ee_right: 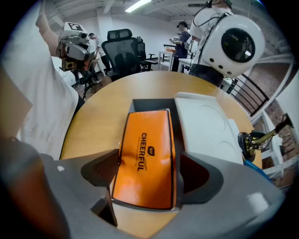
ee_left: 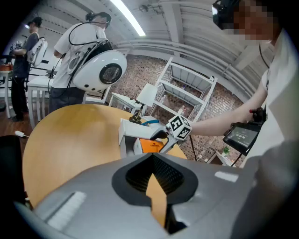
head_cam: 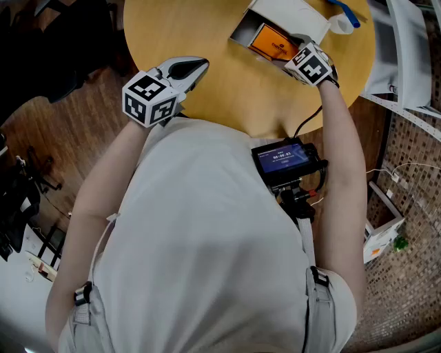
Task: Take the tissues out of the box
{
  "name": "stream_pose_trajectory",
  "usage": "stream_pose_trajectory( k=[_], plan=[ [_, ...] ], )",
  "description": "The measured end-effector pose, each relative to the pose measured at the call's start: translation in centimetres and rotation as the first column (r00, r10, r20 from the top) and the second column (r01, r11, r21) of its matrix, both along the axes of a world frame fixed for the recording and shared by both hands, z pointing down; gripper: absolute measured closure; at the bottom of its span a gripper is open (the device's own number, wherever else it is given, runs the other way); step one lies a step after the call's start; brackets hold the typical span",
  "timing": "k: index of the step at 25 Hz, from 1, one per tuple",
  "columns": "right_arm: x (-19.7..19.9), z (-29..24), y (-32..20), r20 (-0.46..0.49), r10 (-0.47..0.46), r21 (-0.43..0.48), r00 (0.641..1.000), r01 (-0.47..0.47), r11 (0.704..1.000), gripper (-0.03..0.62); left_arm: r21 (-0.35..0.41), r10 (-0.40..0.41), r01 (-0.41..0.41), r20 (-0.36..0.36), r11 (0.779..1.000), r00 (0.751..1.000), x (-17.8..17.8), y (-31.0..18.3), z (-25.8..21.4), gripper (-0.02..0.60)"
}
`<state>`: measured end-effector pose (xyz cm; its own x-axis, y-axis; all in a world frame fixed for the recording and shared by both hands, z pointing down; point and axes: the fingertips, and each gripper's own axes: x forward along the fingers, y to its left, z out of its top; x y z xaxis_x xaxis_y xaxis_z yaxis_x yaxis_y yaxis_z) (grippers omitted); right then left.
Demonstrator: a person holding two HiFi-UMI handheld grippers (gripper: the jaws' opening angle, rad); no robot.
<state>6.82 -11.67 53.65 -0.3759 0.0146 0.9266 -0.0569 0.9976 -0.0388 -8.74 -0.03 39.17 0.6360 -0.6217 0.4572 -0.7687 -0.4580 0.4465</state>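
Note:
An orange tissue pack [head_cam: 274, 43] lies in a shallow open box [head_cam: 242, 31] on the round wooden table [head_cam: 200, 27]. Its near end sticks out toward my right gripper [head_cam: 295, 56]. In the right gripper view the pack [ee_right: 147, 149] lies between the wide jaws of my right gripper [ee_right: 147, 173], the pads close beside its long edges; the jaws stand open. My left gripper [head_cam: 195, 67] hovers over the table's near left edge, apart from the box, shut with nothing in it. In the left gripper view the left gripper [ee_left: 156, 205] faces the box [ee_left: 128, 133].
The white box lid [ee_right: 205, 126] lies right of the pack. Beyond it are a brass object [ee_right: 254, 140] and a blue item [head_cam: 344, 12]. A white wire shelf [head_cam: 406, 48] stands right of the table. Other people and office chairs [ee_right: 119, 51] are farther off.

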Motion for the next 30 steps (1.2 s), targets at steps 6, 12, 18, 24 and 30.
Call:
stream_pose_trajectory(
  k=[6, 12, 18, 24, 30],
  plan=[
    [0.1, 0.6, 0.5, -0.005, 0.033, -0.134, 0.999, -0.034, 0.990, 0.263, 0.001, 0.013, -0.013, -0.004, 1.000, 1.000, 0.2, -0.2, 0.1, 0.581],
    [0.4, -2.8, 0.1, 0.113, 0.132, -0.112, 0.985, -0.120, 0.986, 0.311, 0.001, 0.048, -0.048, -0.006, 0.999, 0.999, 0.5, -0.5, 0.2, 0.581],
    [6.1, -4.5, -2.5, 0.345, 0.539, -0.180, 0.769, -0.509, 0.842, 0.306, 0.035, 0.133, -0.132, -0.024, 0.991, 0.991, 2.7, -1.8, 4.0, 0.581],
    [17.3, 1.6, -0.6, 0.243, 0.879, -0.281, 0.410, -0.838, 0.468, 0.304, 0.050, 0.217, -0.215, -0.033, 0.975, 0.976, 5.7, -2.8, 6.8, 0.581],
    [20.8, 9.3, 4.4, 0.064, 0.949, -0.270, 0.308, -0.910, 0.314, 0.292, 0.051, 0.225, -0.223, -0.026, 0.973, 0.974, 6.2, -2.0, 7.4, 0.581]
  ],
)
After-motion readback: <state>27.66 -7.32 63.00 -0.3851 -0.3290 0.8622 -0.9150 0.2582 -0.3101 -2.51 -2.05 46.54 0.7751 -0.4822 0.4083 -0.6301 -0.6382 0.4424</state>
